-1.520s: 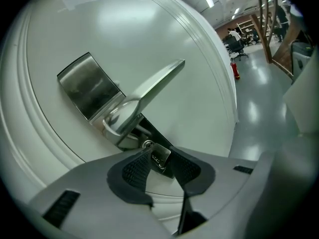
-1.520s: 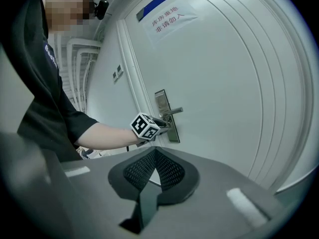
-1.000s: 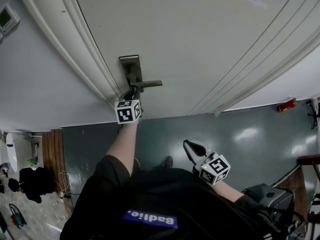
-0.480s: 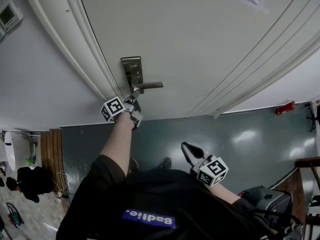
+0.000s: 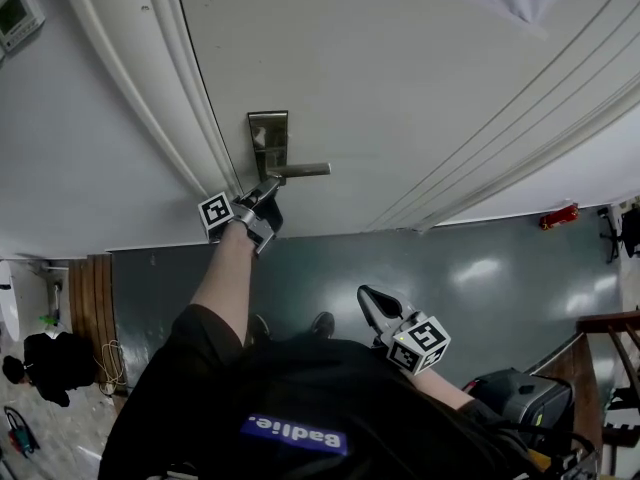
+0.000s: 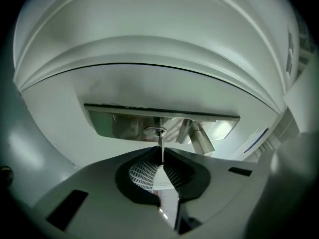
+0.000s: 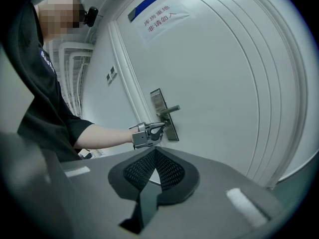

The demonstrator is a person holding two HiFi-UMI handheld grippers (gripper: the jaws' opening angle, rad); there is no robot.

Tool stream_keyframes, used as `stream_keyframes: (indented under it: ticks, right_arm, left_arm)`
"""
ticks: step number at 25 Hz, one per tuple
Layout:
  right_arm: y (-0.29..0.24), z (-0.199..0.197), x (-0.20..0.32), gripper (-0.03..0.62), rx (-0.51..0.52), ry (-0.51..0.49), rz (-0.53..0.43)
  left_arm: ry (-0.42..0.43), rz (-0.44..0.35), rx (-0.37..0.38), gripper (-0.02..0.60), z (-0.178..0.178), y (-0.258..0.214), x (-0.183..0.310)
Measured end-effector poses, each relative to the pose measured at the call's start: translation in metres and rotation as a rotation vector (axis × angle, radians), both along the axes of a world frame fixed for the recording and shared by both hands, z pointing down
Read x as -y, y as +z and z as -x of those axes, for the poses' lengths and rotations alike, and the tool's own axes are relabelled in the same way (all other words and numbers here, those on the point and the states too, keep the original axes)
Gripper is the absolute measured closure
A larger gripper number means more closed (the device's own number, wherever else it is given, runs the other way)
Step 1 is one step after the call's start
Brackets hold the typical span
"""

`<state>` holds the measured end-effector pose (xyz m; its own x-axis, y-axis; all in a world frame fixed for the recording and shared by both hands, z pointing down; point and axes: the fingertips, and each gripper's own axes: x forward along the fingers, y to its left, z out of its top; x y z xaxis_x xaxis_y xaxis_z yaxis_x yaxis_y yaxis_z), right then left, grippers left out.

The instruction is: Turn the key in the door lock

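The silver lock plate [image 5: 267, 140] with its lever handle [image 5: 303, 170] sits on the white door [image 5: 420, 78]. My left gripper [image 5: 264, 198] is at the plate's lower end, rolled so its marker cube lies to the left. In the left gripper view the key [image 6: 160, 144] stands in the keyhole [image 6: 155, 131]. The left gripper [image 6: 160, 162] has just been closing its jaws, and the pads press on the key's head. My right gripper [image 5: 374, 301] hangs low by the person's body, shut on nothing, well away from the door. From there it sees the left gripper [image 7: 152, 130] at the lock plate [image 7: 160, 103].
The door frame [image 5: 165, 98] runs along the left of the lock. A wall control panel [image 5: 18, 16] is at the upper left. A paper notice [image 7: 160, 15] hangs on the door. A small red object [image 5: 557, 216] lies on the grey floor, and a dark machine [image 5: 515, 393] stands at bottom right.
The left gripper has rolled about its own axis at the lock, swinging its marker cube from below the jaws round to the left. The right gripper has hardly moved.
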<state>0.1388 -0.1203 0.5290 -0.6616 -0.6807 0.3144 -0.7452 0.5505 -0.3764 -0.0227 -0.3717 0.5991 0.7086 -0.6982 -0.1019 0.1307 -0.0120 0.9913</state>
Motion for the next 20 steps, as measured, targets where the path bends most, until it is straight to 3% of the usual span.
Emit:
stream_keyframes:
  ticks: [4, 7, 15, 20]
  right_arm:
    - [-0.003, 0.009, -0.001, 0.592, 0.018, 0.013, 0.029]
    - [0.000, 0.010, 0.000, 0.592, -0.015, 0.012, -0.005]
    - [-0.005, 0.022, 0.005, 0.592, -0.007, -0.005, -0.032]
    - [-0.008, 0.032, 0.008, 0.592, 0.006, -0.035, -0.048]
  left_arm:
    - [0.029, -0.030, -0.070, 0.549, 0.001, 0.000, 0.001]
    - [0.037, -0.070, -0.038, 0.537, 0.000, -0.001, 0.001]
    - [0.126, -0.158, 0.219, 0.526, 0.001, 0.001, -0.018]
    - [0.145, -0.283, 0.423, 0.526, 0.008, -0.022, -0.048]
